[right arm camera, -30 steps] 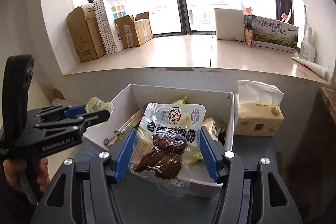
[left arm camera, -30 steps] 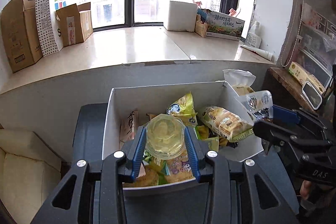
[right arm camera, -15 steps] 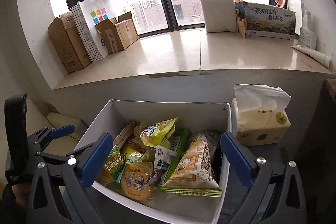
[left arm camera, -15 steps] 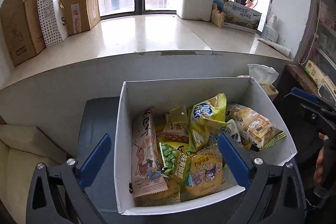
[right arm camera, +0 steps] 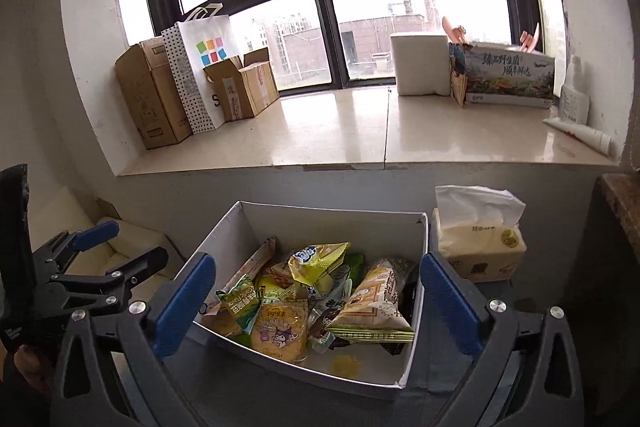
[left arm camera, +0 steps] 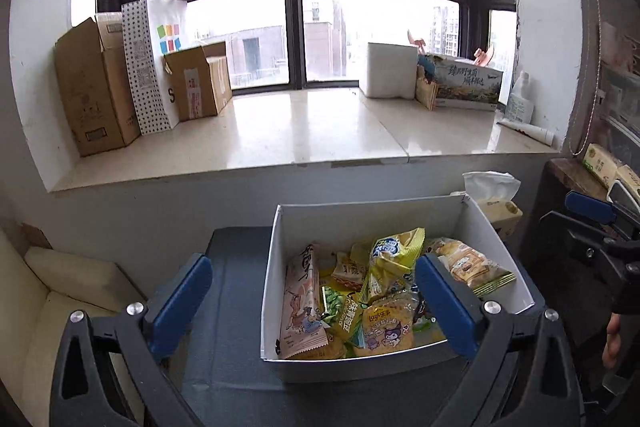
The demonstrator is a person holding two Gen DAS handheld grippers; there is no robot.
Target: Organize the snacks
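Observation:
A white cardboard box [left arm camera: 360,223] [right arm camera: 332,227] stands on a dark table, full of snack packs. Among them are a yellow Lay's pack [left arm camera: 386,327] [right arm camera: 280,327], a yellow-and-blue bag [left arm camera: 394,255] [right arm camera: 316,261], a long pink-white pack [left arm camera: 302,303] and a biscuit pack [left arm camera: 468,265] [right arm camera: 374,303]. A yellowish jelly cup [right arm camera: 346,363] lies on the box floor at the near corner. My left gripper [left arm camera: 312,267] hangs open, above and short of the box's left half. My right gripper [right arm camera: 318,263] is open too, above the box's near edge. Nothing sits between either pair of pads.
A tissue pack [right arm camera: 480,247] [left arm camera: 494,199] stands just right of the box. Behind is a wide stone windowsill [left arm camera: 320,123] with cardboard boxes [left arm camera: 92,87], a paper bag and cartons. A cream cushion [left arm camera: 60,291] lies left of the table, a wooden shelf [left arm camera: 572,171] right.
Both grippers opened: the left let go of a clear jelly cup, the right of a dark meat packet, and both now lie in the box. Both grippers drew back and rose.

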